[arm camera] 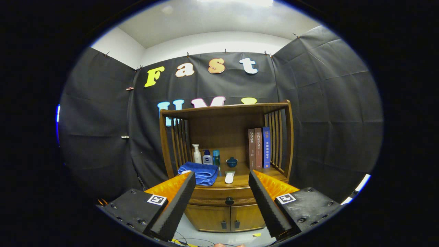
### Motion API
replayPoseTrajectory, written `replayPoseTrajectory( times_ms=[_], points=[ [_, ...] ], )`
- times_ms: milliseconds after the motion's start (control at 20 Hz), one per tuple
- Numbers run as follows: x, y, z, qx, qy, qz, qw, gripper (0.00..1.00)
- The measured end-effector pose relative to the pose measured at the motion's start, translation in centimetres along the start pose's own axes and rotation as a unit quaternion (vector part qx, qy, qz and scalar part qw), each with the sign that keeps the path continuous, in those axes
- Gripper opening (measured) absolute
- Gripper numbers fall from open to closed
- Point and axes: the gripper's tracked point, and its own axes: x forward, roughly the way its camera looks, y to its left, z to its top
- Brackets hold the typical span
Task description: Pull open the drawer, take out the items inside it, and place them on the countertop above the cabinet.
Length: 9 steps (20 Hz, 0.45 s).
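**Gripper: fingers parted, nothing held**

The gripper (222,181) is held level and faces straight ahead. Its two fingers (178,202) stand wide apart, each angled inward from its base towards its tip. Nothing sits between them and neither finger touches anything. The finger tips reach about the same height, so the tool shows no marked roll to either side. Each finger base carries a square marker tag on its upper face.
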Motion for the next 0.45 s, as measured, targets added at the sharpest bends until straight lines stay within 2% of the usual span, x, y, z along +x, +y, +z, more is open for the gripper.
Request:
replayPoseTrajectory(
  times_ms=[450],
  points=[
    [0.3,-0.56,-0.95,-0.024,0.015,-0.019,0.999,1.0]
  ],
)
